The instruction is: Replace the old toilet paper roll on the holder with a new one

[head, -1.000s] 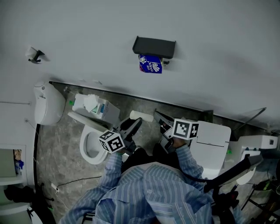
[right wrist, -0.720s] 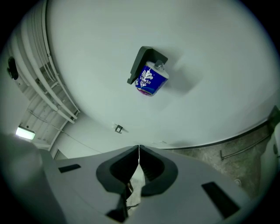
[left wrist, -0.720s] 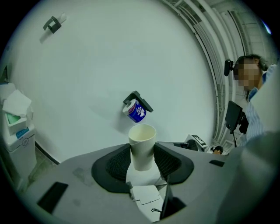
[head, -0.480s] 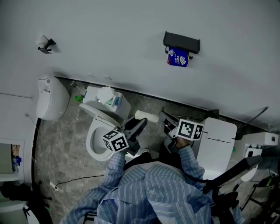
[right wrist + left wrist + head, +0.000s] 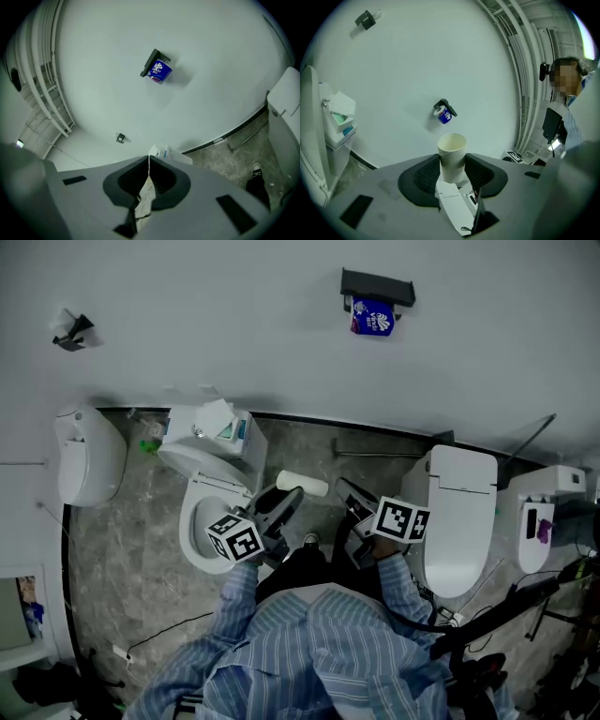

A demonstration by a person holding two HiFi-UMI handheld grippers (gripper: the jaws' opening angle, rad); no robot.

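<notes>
The left gripper (image 5: pixel 452 164) clamps a pale hollow tube (image 5: pixel 453 146) by its near end, at lower centre. The right gripper (image 5: pixel 148 164) is closed on nothing. The holder (image 5: pixel 377 284) with its blue-wrapped roll (image 5: pixel 373 319) hangs on the wall at top centre — well apart. Held by one end, the thin tube could crush or tip out — likeliest when swung.

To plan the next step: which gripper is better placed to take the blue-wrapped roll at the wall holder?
Right, likely. The right gripper is shut and empty; the left gripper is clamped on a cardboard tube. Both are apart from the blue-wrapped roll.
</notes>
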